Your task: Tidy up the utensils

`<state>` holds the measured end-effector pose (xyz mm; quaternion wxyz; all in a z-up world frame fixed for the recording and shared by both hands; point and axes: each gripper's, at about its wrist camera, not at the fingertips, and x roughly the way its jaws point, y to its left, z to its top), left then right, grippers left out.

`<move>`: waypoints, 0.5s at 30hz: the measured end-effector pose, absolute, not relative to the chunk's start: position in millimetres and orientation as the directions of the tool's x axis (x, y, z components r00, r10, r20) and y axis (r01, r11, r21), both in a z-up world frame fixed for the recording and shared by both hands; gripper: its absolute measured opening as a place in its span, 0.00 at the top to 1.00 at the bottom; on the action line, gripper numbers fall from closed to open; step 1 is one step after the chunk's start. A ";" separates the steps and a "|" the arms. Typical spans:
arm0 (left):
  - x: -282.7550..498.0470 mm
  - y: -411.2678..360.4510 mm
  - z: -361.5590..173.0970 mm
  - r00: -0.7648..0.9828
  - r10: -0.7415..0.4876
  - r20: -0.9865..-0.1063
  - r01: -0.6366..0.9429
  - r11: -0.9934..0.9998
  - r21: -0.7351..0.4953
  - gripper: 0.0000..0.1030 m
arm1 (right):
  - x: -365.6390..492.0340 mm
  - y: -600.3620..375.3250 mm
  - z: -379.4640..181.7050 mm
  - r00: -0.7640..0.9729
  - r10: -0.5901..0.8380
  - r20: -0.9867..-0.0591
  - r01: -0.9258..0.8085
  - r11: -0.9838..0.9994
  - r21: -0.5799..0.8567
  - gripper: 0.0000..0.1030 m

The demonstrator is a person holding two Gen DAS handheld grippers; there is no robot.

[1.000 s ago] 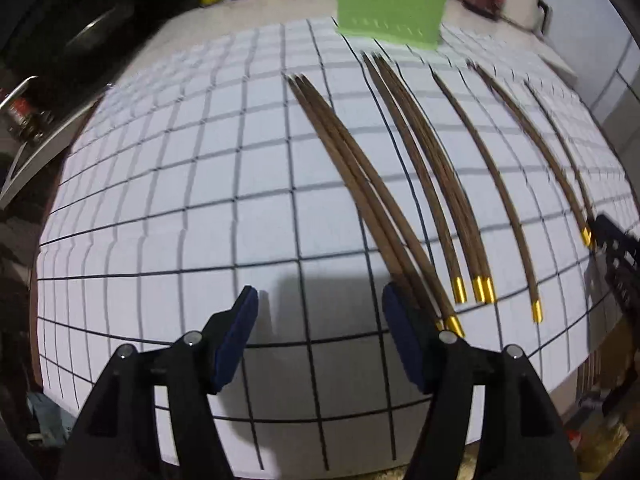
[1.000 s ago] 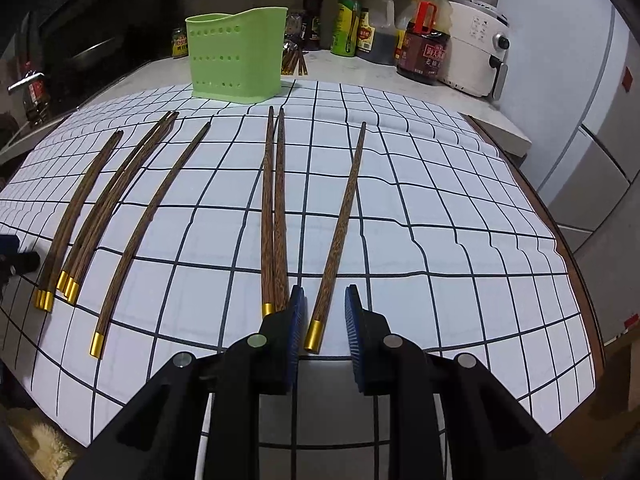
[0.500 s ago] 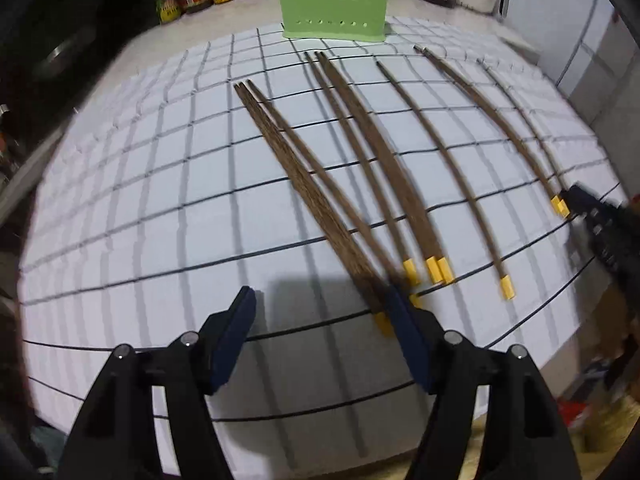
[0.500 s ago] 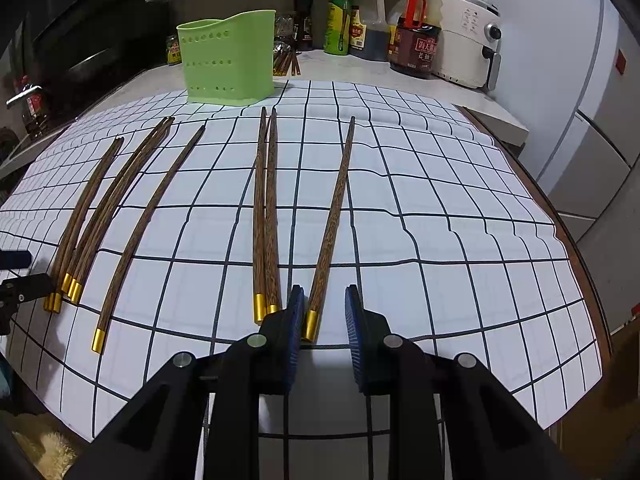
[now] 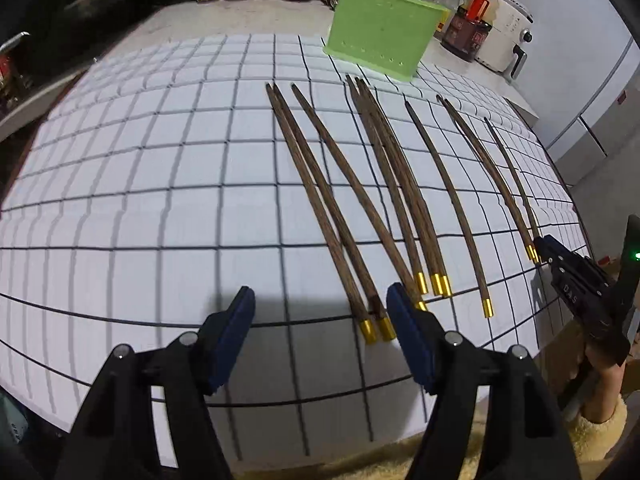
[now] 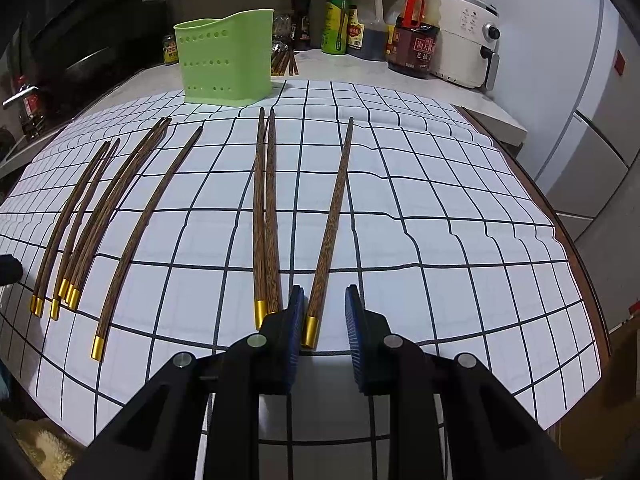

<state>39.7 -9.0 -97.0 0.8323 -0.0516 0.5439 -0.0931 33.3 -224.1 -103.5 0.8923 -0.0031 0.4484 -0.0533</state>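
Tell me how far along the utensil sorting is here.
Nothing looks sorted yet: all the chopsticks lie on the checked cloth, none visibly in the green holder. The right tool brackets one chopstick's gold end, ungripped; the left tool is open. Everything remains.

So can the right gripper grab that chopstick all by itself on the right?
Probably yes. The right gripper has its jaws apart around the chopstick's gold end, not yet pressing on it. Nothing lies in the way; the nearest pair lies off to the side.

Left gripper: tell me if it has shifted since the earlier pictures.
Yes. The left gripper has swung so the leftmost chopstick pair's gold tips, earlier hidden behind its right finger, now lie between the open fingers.
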 end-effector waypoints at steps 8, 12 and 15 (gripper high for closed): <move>47.5 -46.5 -106.6 0.388 -0.030 -0.921 0.167 0.985 0.038 0.32 | 32.3 -222.8 -103.6 0.591 -0.106 -0.800 0.094 0.994 -0.062 0.77; 49.4 -53.1 -103.4 0.406 0.069 -0.911 0.177 0.972 0.153 0.31 | 31.5 -221.6 -103.8 0.597 -0.114 -0.794 0.094 0.993 -0.072 0.77; 51.5 -42.4 -109.2 0.393 0.144 -0.908 0.149 0.965 0.217 0.30 | 27.6 -221.4 -104.1 0.602 -0.115 -0.790 0.086 0.993 -0.079 0.77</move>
